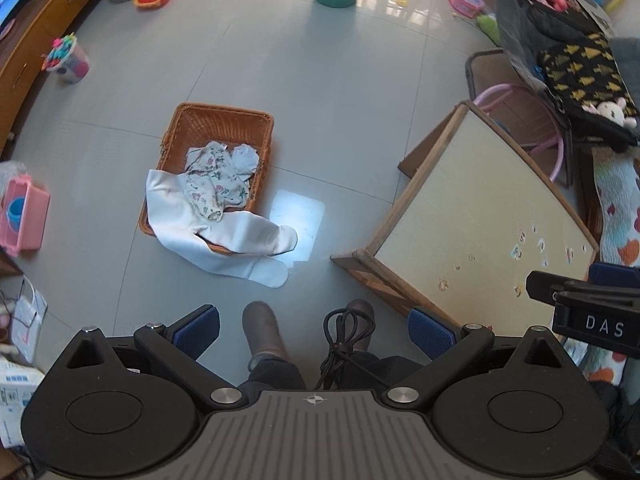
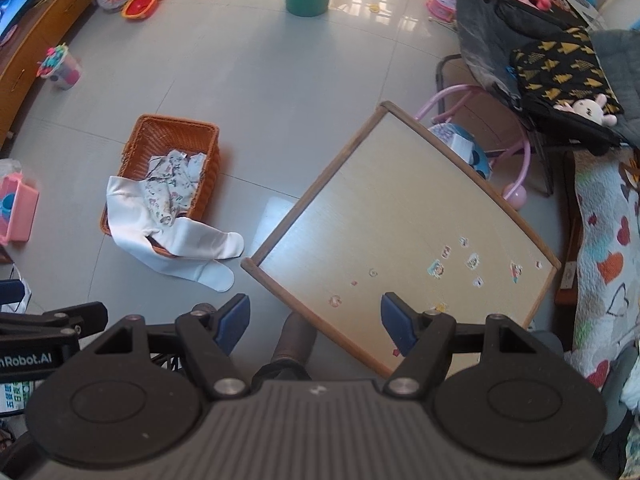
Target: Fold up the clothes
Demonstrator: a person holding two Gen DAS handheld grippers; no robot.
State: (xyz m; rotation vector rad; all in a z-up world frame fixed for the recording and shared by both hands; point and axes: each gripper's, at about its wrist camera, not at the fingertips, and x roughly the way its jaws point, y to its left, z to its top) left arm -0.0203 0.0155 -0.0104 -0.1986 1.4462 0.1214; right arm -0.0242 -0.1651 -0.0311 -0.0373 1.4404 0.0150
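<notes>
The left gripper (image 1: 314, 330), at the bottom of its view, has its blue pads spread wide with nothing between them, hanging above the person's shoes (image 1: 262, 330) and a dangling black cord (image 1: 340, 344); the right gripper (image 2: 316, 322) is likewise spread wide and empty, low in its frame over the near edge of a small wooden table (image 2: 400, 216) dotted with stickers. The clothes lie left of centre on the grey floor (image 1: 320, 100): an orange wicker basket (image 1: 224, 120) holds a crumpled floral garment (image 1: 216, 182), while white footed tights (image 1: 244, 248) drape over its near rim, both feet on the tiles.
</notes>
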